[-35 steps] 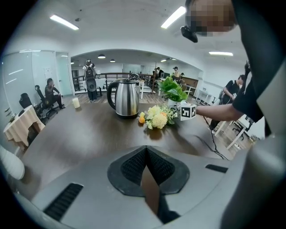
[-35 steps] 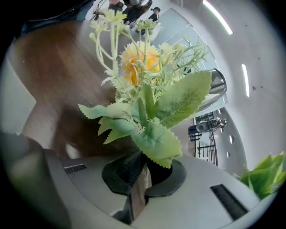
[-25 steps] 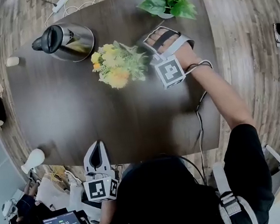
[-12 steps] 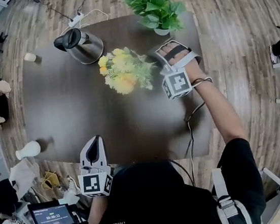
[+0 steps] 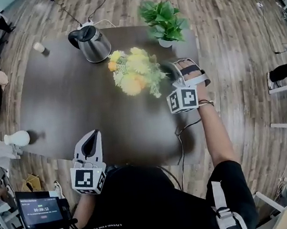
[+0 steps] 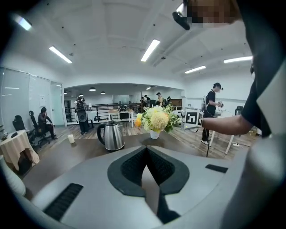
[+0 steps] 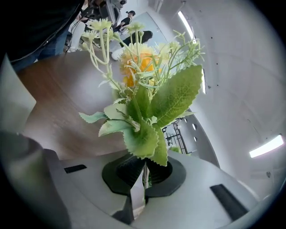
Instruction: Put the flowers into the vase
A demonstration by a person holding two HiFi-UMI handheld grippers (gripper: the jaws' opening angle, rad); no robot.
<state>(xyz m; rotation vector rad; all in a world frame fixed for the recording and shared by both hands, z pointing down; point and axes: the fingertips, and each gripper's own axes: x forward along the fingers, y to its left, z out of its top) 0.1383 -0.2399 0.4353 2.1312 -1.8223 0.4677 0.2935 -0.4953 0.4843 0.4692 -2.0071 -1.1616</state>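
Right gripper (image 5: pixel 166 72): clenched on the stems of the flowers; in the right gripper view the jaws pinch the thin green stalks at (image 7: pixel 144 173).
Flowers (image 5: pixel 135 73): a bunch of yellow and orange artificial blooms with pale green leaves (image 7: pixel 145 94), held above the dark brown rounded table (image 5: pixel 68 103) at about 2 o'clock from its middle, heads pointing toward 9 o'clock.
Vase (image 5: pixel 16 138): a white round-bodied vase at the table's edge, between 8 and 9 o'clock, well apart from the flowers.
Left gripper (image 5: pixel 93 137): jaws pressed together with nothing between them (image 6: pixel 146 154); it hangs over the near edge at 7 o'clock, between the person and the vase side.
Kettle (image 5: pixel 91 42): a stainless steel kettle with black lid and handle, at 12 o'clock, near the blooms but apart from them (image 6: pixel 111 136).
Potted plant (image 5: pixel 163 19): broad green leaves in a small white pot, at 1 o'clock on the far edge, just beyond the right gripper.
Cup (image 5: pixel 38 47): a small white cup at the 10 o'clock corner.
Cable (image 5: pixel 180 132): a black lead trailing from the right wrist over the table toward 5 o'clock.
Screen (image 5: pixel 40 215): a small dark display off the table, beyond 7 o'clock.
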